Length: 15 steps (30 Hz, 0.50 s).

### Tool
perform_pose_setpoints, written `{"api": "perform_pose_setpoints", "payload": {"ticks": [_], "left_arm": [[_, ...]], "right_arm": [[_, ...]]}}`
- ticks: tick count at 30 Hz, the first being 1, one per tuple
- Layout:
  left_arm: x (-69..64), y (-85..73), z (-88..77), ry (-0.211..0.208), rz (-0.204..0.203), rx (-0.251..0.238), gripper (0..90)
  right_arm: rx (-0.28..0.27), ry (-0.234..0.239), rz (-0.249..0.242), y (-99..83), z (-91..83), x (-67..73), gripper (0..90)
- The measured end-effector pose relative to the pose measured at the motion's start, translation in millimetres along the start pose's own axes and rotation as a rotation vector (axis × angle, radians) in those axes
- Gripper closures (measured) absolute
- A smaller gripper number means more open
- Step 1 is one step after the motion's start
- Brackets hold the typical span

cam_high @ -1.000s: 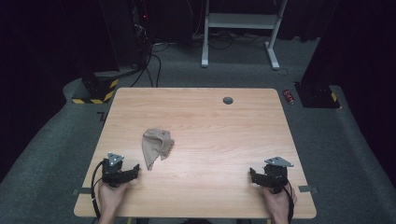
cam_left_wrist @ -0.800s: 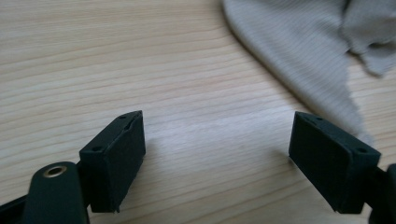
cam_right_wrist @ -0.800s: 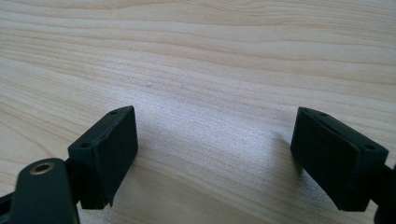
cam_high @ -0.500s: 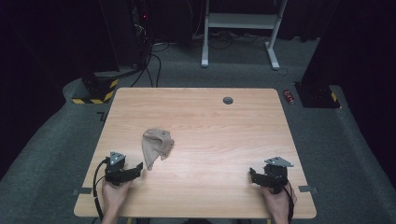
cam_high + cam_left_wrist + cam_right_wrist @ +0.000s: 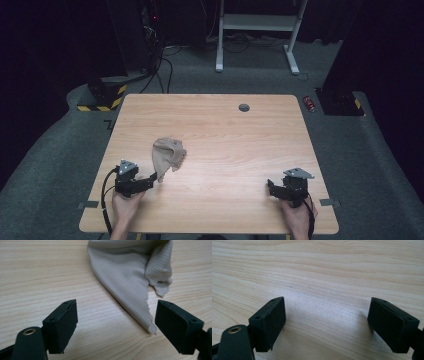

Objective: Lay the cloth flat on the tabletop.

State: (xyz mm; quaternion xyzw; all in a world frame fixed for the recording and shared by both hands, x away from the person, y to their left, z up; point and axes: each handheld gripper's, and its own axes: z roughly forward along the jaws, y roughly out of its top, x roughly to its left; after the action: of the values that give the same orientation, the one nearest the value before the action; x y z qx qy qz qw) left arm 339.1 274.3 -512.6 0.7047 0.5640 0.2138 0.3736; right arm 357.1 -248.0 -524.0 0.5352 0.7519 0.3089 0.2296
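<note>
Cloth point(image 5: 130, 277): beige woven fabric, fine grid texture, matt, scalloped hem. Table point(image 5: 225, 130): light wood-grain top, smooth, low sheen. Left gripper point(image 5: 116, 322) and right gripper point(image 5: 327, 325): 2 matt black plastic jaws each, brass-coloured metal insert.

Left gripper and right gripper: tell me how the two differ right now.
The left gripper sits at the near left of the table, with the pointed corner of the beige cloth lying between its jaws; the right gripper sits at the near right over bare wood. The left gripper's jaws point toward the cloth, while the right gripper's jaws have nothing between them. Both are black, hand-held, low over the table, with jaws wide open.
</note>
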Motion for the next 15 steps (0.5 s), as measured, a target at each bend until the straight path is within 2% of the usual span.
{"api": "perform_pose_setpoints", "payload": {"ticks": [5,9,15], "left_arm": [[-3.2,1.5,1.1,-0.015,-0.002,-0.003,20.2],[-7.5,4.9,2.5,-0.026,0.022,0.003,20.2],[-13.3,8.7,7.0,-0.055,0.038,0.019,21.1]], "right_arm": [[-0.001,0.0,-0.002,0.0,0.1,-0.1,14.8],[-0.001,0.0,-0.001,0.1,0.1,-0.2,14.8],[0.0,-0.002,-0.001,0.2,0.2,-0.1,14.8]]}}
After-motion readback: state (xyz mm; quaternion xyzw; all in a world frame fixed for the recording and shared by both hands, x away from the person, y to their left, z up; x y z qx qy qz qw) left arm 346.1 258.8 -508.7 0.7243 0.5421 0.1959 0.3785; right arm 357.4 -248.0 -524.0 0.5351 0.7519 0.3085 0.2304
